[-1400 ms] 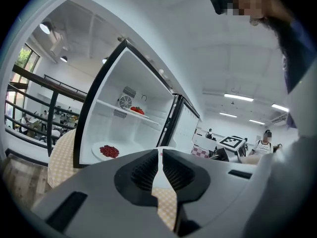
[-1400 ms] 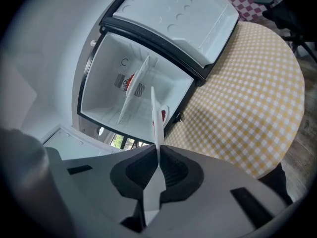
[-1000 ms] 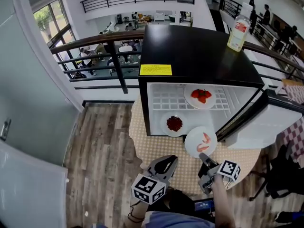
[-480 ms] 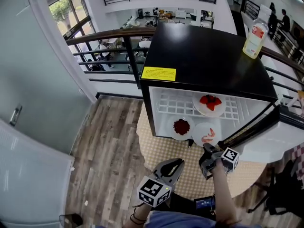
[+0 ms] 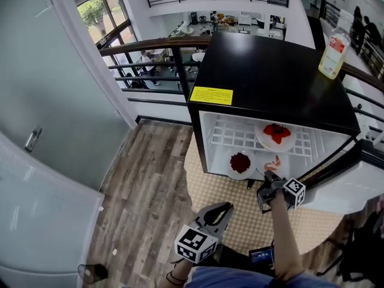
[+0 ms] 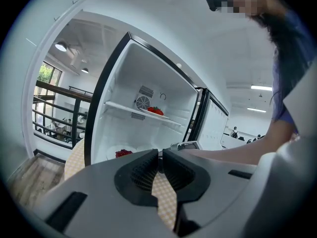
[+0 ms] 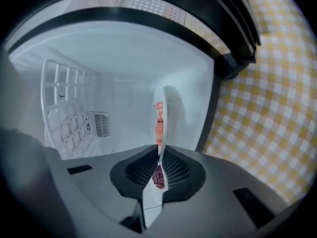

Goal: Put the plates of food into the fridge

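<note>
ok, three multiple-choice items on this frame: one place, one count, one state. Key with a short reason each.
1. Where at the fridge is the strawberry plate?
A. on top of it
B. on the wire shelf inside it
C. on a chair beside it

2. How many plates of food show at the fridge?
A. one
B. three
C. five

3. What state is the right tool in?
A. open and empty
B. shut on a spoon
C. shut on the rim of the shrimp plate

Key:
1 B: the head view shows it resting on the white shelf in the open fridge.
2 B: the strawberry plate, the plate of dark red food and the shrimp plate.
3 C: the right gripper view shows the jaws pinching that plate's edge.
</note>
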Tool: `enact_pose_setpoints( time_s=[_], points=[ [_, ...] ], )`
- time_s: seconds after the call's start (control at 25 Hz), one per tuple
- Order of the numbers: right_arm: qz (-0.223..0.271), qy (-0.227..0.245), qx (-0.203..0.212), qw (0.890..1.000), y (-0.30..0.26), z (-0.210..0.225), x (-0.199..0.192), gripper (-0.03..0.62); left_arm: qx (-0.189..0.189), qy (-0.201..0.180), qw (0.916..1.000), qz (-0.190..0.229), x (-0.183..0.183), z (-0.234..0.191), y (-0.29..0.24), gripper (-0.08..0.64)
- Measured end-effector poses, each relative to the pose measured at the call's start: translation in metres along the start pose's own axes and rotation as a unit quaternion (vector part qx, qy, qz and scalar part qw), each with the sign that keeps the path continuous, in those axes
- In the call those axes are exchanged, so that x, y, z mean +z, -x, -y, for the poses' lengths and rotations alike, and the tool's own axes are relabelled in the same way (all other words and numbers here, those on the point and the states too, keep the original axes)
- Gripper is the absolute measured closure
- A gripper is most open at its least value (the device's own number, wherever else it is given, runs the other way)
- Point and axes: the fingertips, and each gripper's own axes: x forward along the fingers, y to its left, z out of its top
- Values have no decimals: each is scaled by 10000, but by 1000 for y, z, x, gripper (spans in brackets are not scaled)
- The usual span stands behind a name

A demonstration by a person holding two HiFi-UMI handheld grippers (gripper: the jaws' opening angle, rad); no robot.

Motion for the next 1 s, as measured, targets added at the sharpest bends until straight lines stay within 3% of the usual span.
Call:
enact_pose_setpoints(
  time_s=[0.24,0.52,0.84,1.0],
  points=[
    [48,387,-21,9992,-26,-12,12,566,140,12,9999,5,0,-6,7,526],
    [86,1142,-436,9925,-29,-6,21,527,207,-15,9998,-38,-2,-11,18,526],
    [121,2009,-714,9769,-16,-12,10,371,227,-70,9997,-63,-3,-21,29,526],
    [-36,2407,-955,9659,-9,-8,0,333,180,-109,9997,-85,-4,-24,33,526]
  ],
)
